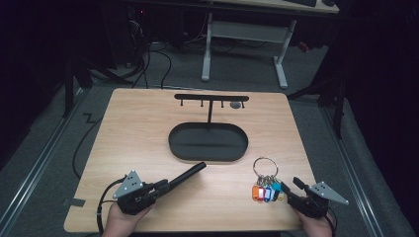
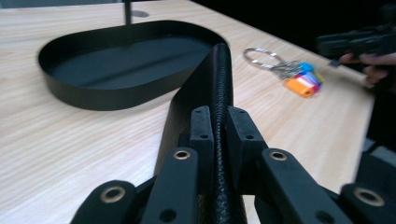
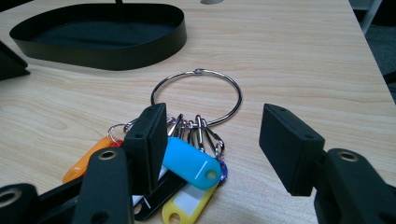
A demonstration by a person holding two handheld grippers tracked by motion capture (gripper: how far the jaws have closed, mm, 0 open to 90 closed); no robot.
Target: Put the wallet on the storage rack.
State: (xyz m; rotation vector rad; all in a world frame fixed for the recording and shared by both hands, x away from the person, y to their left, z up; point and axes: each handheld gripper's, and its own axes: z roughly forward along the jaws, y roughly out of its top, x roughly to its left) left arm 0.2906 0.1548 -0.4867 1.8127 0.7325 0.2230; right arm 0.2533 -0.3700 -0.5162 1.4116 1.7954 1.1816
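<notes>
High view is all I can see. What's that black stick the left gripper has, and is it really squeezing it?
Observer: Yes. In the left gripper view, the left gripper has both pads pressed tight against the black stick.
Operator: Is the stick smooth?
Observer: No. Its narrow top edge is bumpy, like grainy leather.
Operator: Has the right gripper grabbed the colourful tags?
Observer: Not yet. In the right gripper view, the right gripper has its jaws wide apart, and the blue tag lies on the table between them.
</notes>
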